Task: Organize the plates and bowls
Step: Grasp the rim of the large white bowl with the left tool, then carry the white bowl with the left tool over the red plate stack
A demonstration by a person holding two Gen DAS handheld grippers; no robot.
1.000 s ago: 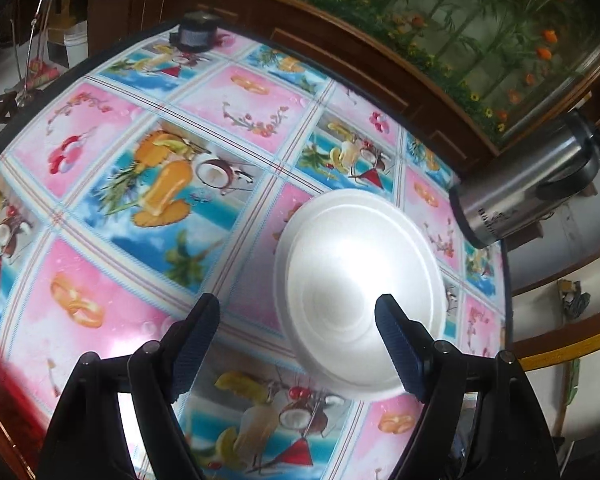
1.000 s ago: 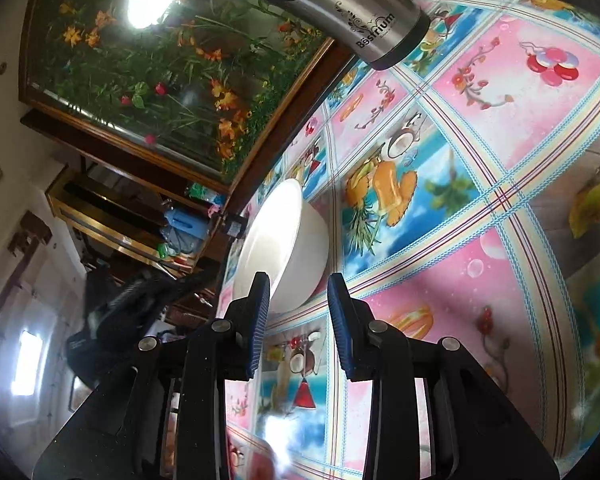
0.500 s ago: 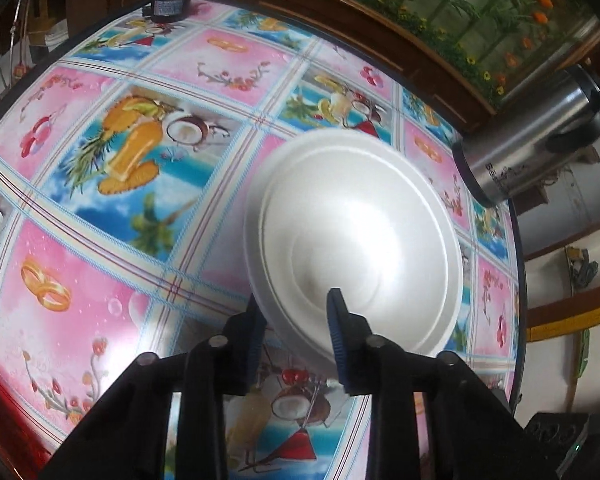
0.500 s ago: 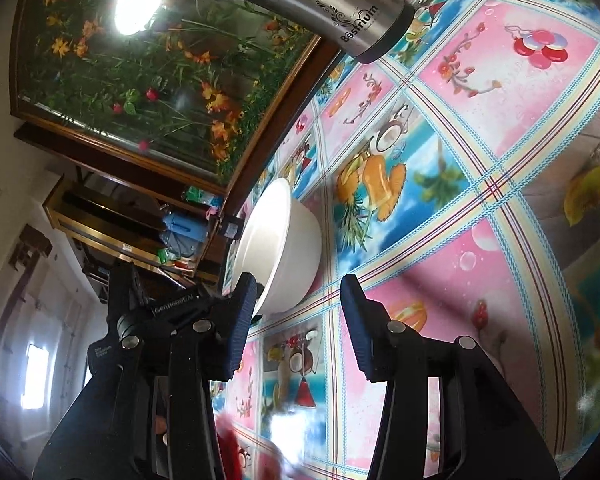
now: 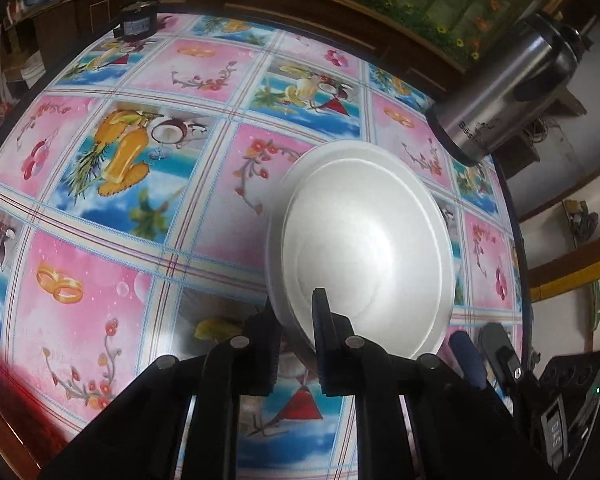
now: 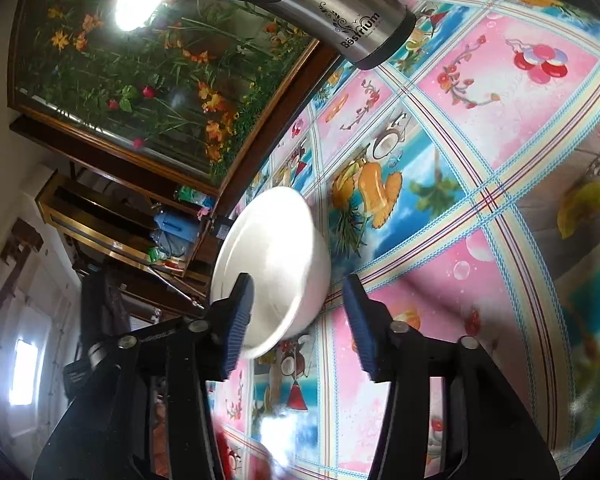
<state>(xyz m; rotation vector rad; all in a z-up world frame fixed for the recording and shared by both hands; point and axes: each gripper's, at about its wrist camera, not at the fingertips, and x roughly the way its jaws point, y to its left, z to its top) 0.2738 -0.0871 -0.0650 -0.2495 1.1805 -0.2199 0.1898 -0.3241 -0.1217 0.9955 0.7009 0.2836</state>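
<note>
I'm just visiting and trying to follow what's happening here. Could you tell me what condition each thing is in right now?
White bowl: right way up, empty, near rim pinched.
Left tongs: shut on the bowl's rim, one finger inside, one outside.
Right tongs: opening, nothing gripped, the bowl just ahead.
Steel flask: standing on the table, handle showing; lid not visible.
Table: covered by a patterned cloth.

Left gripper [image 5: 296,334]: black plastic body, flat black fingers, silver round screw heads at linkage pivots. Right gripper [image 6: 300,320]: same black frame, ribbed dark-blue pads [image 6: 360,322], silver screws, faint embossed lettering.
</note>
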